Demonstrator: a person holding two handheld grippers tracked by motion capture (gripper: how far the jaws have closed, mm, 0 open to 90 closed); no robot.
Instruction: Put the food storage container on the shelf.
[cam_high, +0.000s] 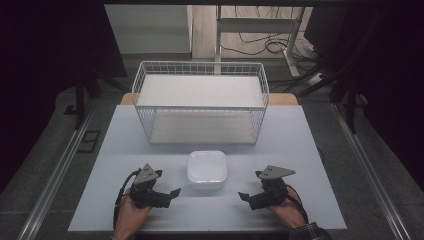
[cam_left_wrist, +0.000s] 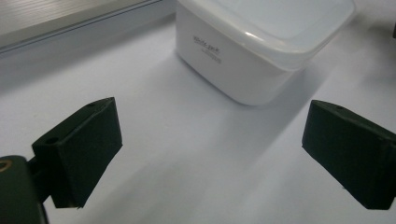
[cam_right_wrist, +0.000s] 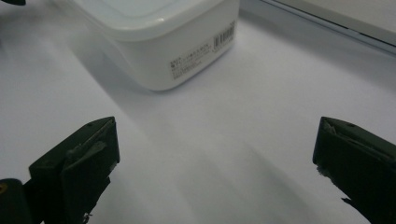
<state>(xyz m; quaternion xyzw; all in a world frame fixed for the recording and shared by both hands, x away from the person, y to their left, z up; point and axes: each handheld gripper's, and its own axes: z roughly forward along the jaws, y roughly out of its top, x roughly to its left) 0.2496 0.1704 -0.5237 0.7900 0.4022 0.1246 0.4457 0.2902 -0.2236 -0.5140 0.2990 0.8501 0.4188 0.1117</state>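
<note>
Approach stage: your grippers flank the lidded white container (cam_high: 206, 170) on the desk (cam_high: 300, 150).
Left gripper (cam_high: 167, 196) at nine o'clock, right gripper (cam_high: 248, 198) at three, fingers spread empty; next, close in on its sides.

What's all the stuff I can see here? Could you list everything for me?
Lidded container: one, white, on the table between the two grippers, touched by neither.
Wire basket: one, white, two-tiered, at the table's far side behind the container.
Table: one, pale grey top.
Desk frame: one, white, on the floor beyond the table, with cables near it.
Left gripper: one, black, jaws open, left of the container.
Right gripper: one, black, jaws open, right of the container.
Hands: two, at the near edge.
</note>
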